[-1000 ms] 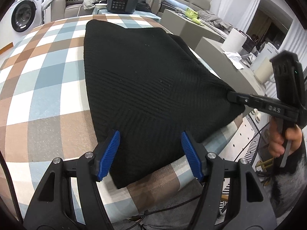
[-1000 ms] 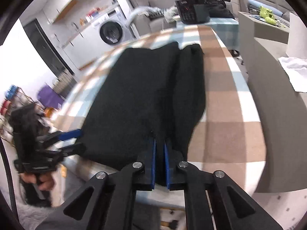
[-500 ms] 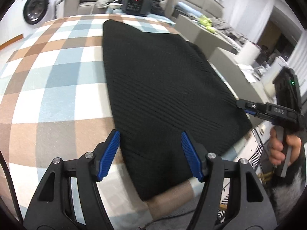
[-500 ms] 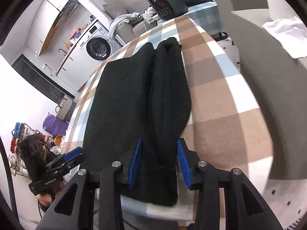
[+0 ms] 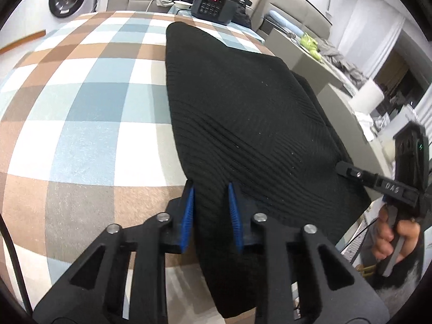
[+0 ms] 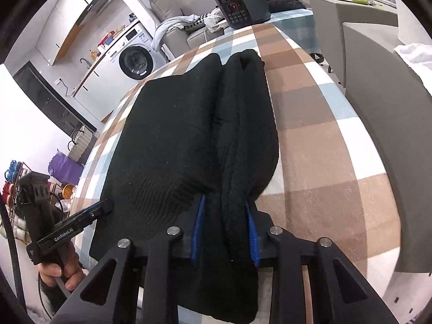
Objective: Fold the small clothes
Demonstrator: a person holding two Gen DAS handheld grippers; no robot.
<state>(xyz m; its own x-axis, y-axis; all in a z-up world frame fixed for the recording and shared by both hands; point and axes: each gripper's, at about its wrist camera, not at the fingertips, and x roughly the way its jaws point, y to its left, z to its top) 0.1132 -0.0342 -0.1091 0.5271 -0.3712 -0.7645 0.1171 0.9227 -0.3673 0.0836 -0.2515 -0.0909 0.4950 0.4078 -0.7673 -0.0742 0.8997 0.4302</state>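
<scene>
The black sweater (image 5: pixel 243 124) lies flat on the checked tabletop (image 5: pixel 89 113), its near hem hanging out of sight over the edge. The left gripper (image 5: pixel 210 210) and right gripper (image 6: pixel 225 229) have just been closing — each set of jaws now pinches a hem corner. Behind stand a washing machine (image 6: pixel 135 60) and a black cooker (image 5: pixel 216 0).

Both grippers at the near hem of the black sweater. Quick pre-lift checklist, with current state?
1. Left gripper on the hem: ok. Its jaws have just been closing; the sweater runs between the blue pads.
2. Right gripper on the hem: ok. Its jaws have just been closing around the bunched right side.
3. Firm pinch on both: cannot tell; the fabric hides where the pads meet it.
4. Layers caught evenly: cannot tell. The right side is a thick roll, the left side flatter.
5. Sweater flat on the checked cloth: ok on the left, not ok on the right, where the fold is lumpy.
6. Landing area ahead: ok; the cooker stands beyond the far edge.
</scene>
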